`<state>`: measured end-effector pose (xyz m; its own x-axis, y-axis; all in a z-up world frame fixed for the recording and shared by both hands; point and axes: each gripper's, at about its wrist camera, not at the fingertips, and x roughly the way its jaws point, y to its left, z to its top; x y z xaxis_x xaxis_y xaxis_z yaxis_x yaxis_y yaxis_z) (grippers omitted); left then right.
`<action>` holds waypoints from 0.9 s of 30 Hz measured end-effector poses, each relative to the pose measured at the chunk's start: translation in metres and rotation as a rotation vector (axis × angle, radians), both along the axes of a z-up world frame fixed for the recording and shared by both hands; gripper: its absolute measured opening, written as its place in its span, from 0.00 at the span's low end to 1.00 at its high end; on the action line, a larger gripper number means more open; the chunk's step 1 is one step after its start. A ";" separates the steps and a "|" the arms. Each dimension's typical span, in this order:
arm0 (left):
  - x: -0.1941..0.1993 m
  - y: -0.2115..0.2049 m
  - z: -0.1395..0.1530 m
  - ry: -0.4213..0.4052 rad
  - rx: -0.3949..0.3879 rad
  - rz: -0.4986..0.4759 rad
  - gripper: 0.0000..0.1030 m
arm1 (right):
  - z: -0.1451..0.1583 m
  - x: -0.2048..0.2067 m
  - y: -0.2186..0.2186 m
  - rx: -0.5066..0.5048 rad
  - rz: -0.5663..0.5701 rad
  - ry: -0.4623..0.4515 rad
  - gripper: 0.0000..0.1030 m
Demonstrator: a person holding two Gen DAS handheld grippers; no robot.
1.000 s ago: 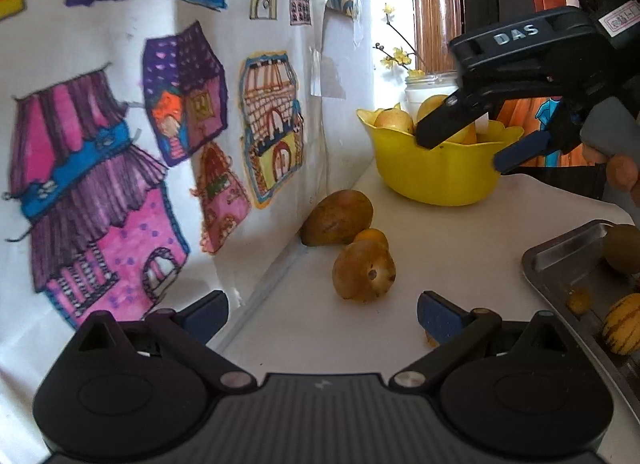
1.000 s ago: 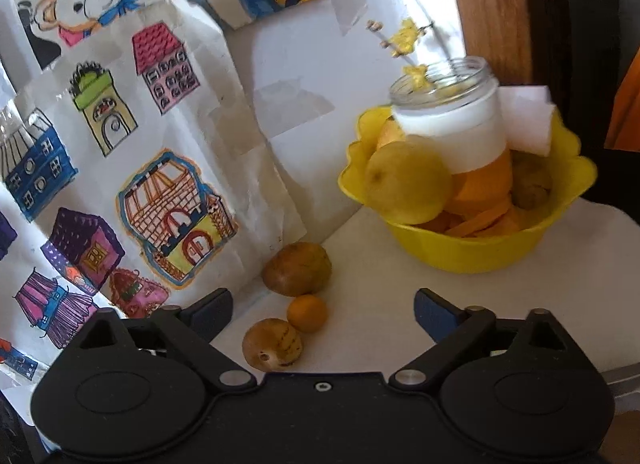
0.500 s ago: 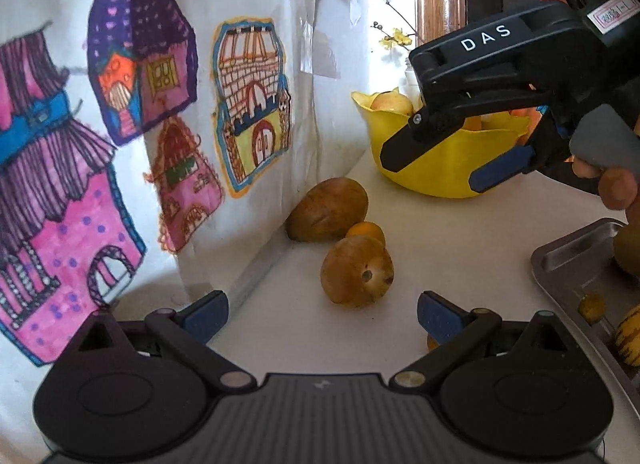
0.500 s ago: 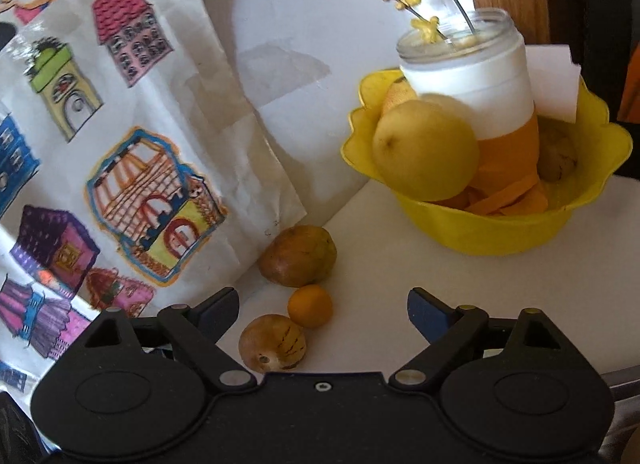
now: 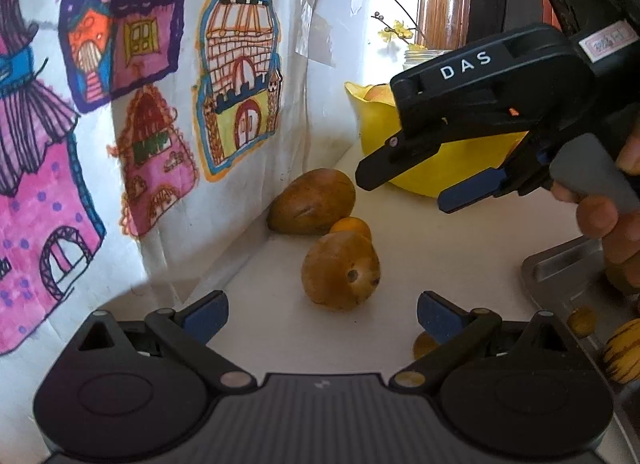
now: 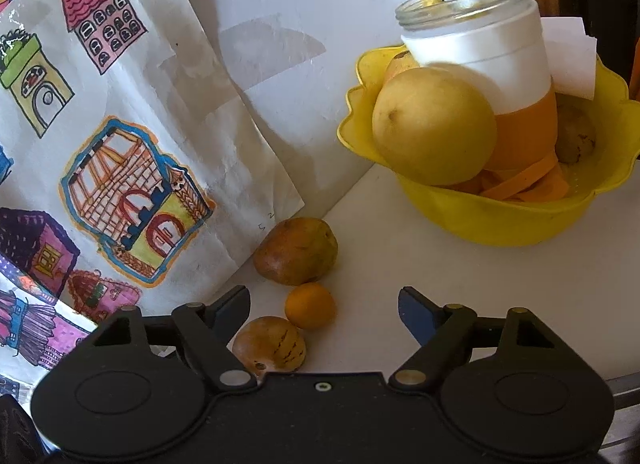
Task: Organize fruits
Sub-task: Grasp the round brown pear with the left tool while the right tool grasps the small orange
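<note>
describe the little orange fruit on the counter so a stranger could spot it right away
Start at the yellow bowl by the papered wall, then look down the white counter to three loose fruits. The small orange fruit sits between two larger brown fruits, the only round, bright orange one.

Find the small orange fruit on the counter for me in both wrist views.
Left wrist view: the small orange fruit sits mid-frame, half hidden behind the nearer brown fruit.
Right wrist view: it lies low and central, in full view between the two brown fruits.
Shared landmark: the yellow bowl, behind it on the right in both.
</note>
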<state>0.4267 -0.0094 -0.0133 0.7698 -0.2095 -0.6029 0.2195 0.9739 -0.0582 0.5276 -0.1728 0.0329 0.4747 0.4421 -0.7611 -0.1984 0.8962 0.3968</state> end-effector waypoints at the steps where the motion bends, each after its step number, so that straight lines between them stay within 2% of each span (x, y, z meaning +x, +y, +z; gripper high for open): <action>1: 0.000 0.000 0.000 0.000 -0.001 -0.001 0.99 | 0.000 0.000 0.000 0.002 -0.005 0.001 0.81; 10: -0.002 0.001 0.001 -0.010 -0.012 0.028 0.97 | -0.003 0.006 -0.004 0.042 -0.051 0.021 0.74; 15: 0.007 -0.005 -0.003 -0.020 -0.017 0.029 0.90 | -0.008 0.013 0.003 0.060 -0.053 0.047 0.59; 19: 0.013 -0.007 -0.005 -0.027 -0.026 0.031 0.83 | -0.012 0.018 0.010 0.060 -0.032 0.072 0.52; 24: 0.018 -0.007 -0.010 -0.014 -0.052 0.029 0.72 | -0.018 0.022 0.019 0.058 -0.018 0.094 0.51; 27: 0.019 -0.009 -0.013 -0.012 -0.051 0.032 0.72 | -0.021 0.023 0.022 0.055 -0.007 0.107 0.51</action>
<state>0.4460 -0.0179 -0.0259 0.7834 -0.2155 -0.5830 0.1897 0.9761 -0.1059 0.5503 -0.1508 0.0114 0.3950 0.4817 -0.7823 -0.1462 0.8736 0.4641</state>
